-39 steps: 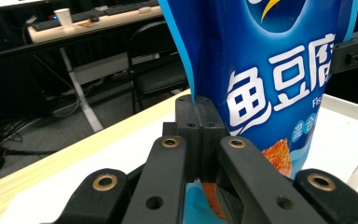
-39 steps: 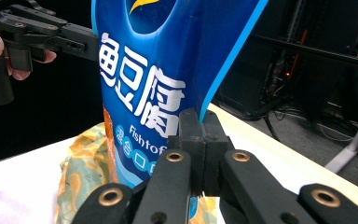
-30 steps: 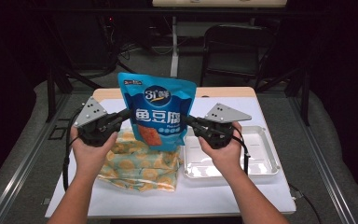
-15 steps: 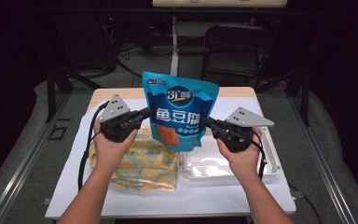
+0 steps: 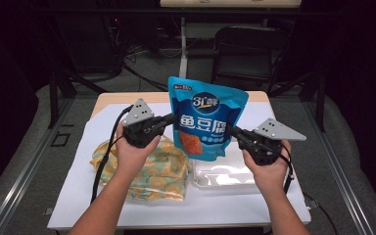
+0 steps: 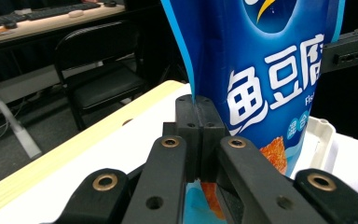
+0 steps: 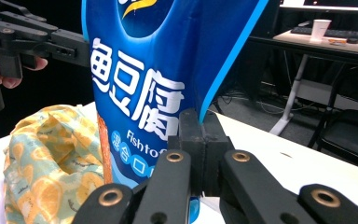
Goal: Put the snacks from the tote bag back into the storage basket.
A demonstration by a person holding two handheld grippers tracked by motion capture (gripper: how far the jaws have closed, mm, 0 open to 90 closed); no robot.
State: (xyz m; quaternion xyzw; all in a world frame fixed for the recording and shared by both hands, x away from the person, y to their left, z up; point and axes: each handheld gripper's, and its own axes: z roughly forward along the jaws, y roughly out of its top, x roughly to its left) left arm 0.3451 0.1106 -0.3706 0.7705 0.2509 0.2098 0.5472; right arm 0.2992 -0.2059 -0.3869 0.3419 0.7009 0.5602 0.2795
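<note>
Above the table [image 5: 78, 205] we've got the blue snack bag [image 5: 206, 117] hanging upright, pinched by its 2 side edges: left gripper [image 5: 172, 118] and right gripper [image 5: 231, 129] both have their fingers clamped tight on it. From the high view we see the white tray [image 5: 225, 177] underneath; the right gripper view catches the yellow patterned cloth [image 7: 46, 154] up close, while the left gripper view shows a black chair [image 6: 98, 84].

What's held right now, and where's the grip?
The blue snack bag, upright above the table: left hand-held gripper pinches its left side edge, right hand-held gripper its right side edge.
</note>
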